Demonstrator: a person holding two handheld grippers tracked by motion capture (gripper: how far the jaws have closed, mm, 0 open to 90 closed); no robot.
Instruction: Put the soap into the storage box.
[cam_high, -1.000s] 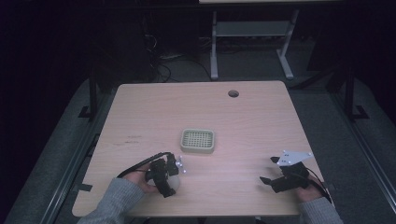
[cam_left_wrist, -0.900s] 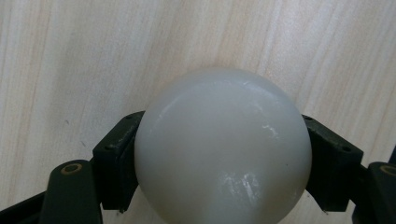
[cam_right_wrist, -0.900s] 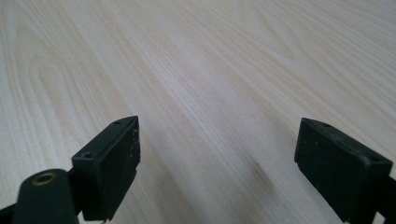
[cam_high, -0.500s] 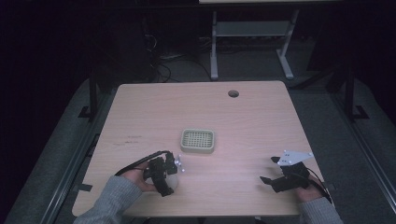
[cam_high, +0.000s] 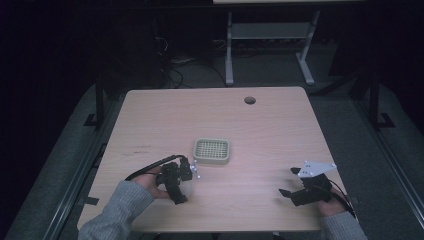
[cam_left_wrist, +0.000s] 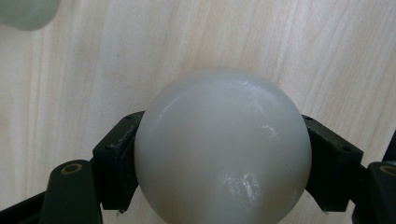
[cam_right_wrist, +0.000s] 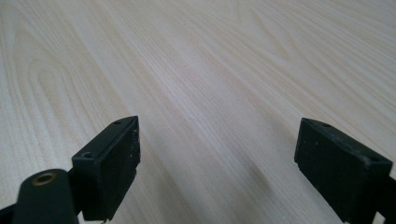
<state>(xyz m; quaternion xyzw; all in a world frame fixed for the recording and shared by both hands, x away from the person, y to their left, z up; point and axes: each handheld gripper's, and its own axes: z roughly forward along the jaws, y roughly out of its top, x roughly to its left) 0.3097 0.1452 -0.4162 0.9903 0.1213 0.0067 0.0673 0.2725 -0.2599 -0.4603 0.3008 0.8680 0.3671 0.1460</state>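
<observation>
A smooth white ball (cam_left_wrist: 223, 148) sits between the two black jaws of my left gripper (cam_left_wrist: 223, 163), which press on its left and right sides just above the wooden table. From the high view, the left gripper (cam_high: 176, 181) is at the table's front left, held by a hand in a grey sleeve. A pale green slotted tray (cam_high: 212, 151) lies just beyond it, and its corner (cam_left_wrist: 28, 11) shows blurred at the top left of the left gripper view. My right gripper (cam_high: 289, 193) rests at the front right, jaws wide apart (cam_right_wrist: 217, 163) over bare wood.
The wooden table (cam_high: 280, 135) has a round cable hole (cam_high: 249, 100) near its far edge. A white desk frame (cam_high: 270, 35) stands on the floor behind. Dark floor surrounds the table.
</observation>
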